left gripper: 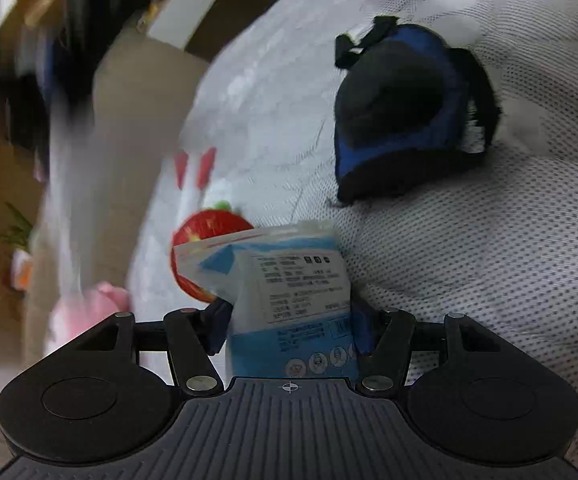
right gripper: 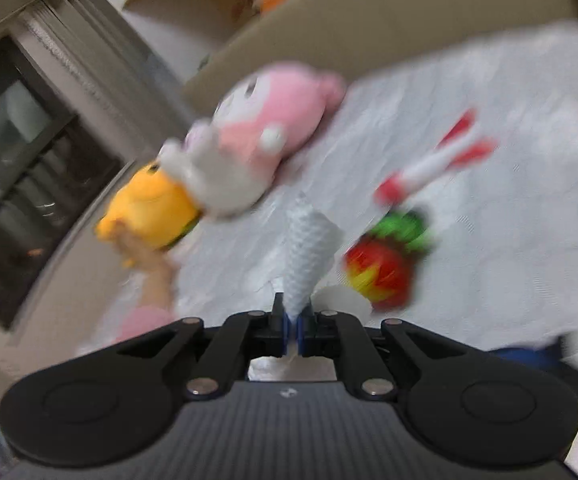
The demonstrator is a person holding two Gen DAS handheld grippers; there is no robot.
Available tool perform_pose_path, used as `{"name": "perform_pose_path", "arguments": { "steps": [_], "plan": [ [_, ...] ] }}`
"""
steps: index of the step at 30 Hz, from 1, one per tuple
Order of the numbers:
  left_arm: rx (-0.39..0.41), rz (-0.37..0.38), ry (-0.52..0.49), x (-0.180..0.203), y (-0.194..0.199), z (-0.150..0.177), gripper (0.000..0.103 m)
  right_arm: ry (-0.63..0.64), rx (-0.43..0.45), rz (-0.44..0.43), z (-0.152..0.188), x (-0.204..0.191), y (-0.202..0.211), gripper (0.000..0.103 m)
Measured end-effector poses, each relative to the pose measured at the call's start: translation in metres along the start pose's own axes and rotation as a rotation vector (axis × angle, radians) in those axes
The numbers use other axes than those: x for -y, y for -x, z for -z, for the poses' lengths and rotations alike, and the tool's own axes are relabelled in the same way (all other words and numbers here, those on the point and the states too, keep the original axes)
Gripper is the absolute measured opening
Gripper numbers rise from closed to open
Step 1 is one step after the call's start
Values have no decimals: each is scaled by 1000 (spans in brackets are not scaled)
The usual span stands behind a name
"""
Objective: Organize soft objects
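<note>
White bed (right gripper: 509,220) strewn with plush toys, little sorted yet. Left claw (left gripper: 289,320) grasps a blue packet (left gripper: 289,292); right claw (right gripper: 294,324) clenched on white mesh fabric (right gripper: 309,248).

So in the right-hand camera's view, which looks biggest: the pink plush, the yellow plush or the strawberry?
1. Pink plush.
2. Yellow plush.
3. Strawberry.
The last two look close, and the picture is blurred, so that order is unsure.

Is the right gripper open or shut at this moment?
Shut. In the right wrist view the right gripper has its jaws pressed together on a pinch of white textured fabric, pulled up into a cone.
</note>
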State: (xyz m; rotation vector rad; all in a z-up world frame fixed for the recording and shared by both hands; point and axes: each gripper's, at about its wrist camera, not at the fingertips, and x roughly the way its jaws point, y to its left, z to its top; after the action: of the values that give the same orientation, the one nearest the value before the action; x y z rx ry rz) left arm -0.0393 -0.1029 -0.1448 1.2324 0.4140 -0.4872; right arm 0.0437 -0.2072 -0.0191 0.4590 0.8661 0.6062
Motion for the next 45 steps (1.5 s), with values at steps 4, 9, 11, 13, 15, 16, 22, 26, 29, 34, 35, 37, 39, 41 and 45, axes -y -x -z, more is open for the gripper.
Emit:
{"name": "perform_pose_path", "arguments": {
  "steps": [4, 9, 11, 13, 15, 16, 22, 26, 29, 34, 35, 37, 39, 41, 45],
  "plan": [
    [-9, 93, 151, -21, 16, 6, 76, 46, -176, 82, 9, 5, -41, 5],
    [-52, 326, 421, -59, 26, 34, 86, 63, -168, 143, 25, 18, -15, 6],
    [-59, 495, 574, -77, 25, 47, 90, 25, -173, 181, 36, 32, -5, 6],
    [-55, 619, 756, -95, 22, 60, 93, -20, -185, 226, 48, 47, 4, 6],
    [-74, 703, 936, -109, 15, 76, 93, -46, -184, 249, 56, 57, 8, 6],
    [-91, 747, 1028, -114, 10, 83, 93, -57, -183, 258, 60, 61, 10, 6],
    [-217, 725, 1156, -104, -24, 72, 93, -28, -101, 287, 75, 48, 24, 6],
    [-206, 585, 978, -90, -26, 46, 73, -32, -42, 267, 69, 37, 38, 6],
    [-143, 482, 797, -85, -8, 26, 70, -51, 13, 205, 51, 30, 47, 6],
    [-149, 475, 773, -83, 0, 18, 70, -70, 25, 40, 25, 17, 25, 5],
    [-152, 474, 775, -84, 0, 18, 70, -37, -1, 46, 25, 14, 13, 5],
    [-157, 476, 779, -84, 0, 18, 70, 44, -72, 102, 28, 10, -12, 6],
    [-164, 487, 796, -86, 1, 19, 70, 108, -120, 193, 38, 12, -23, 6],
    [-169, 508, 824, -87, -1, 21, 70, 117, -127, 221, 48, 20, -17, 6],
    [-168, 601, 885, -92, -8, 28, 82, 71, -135, 273, 62, 40, 3, 6]
  ]
}}
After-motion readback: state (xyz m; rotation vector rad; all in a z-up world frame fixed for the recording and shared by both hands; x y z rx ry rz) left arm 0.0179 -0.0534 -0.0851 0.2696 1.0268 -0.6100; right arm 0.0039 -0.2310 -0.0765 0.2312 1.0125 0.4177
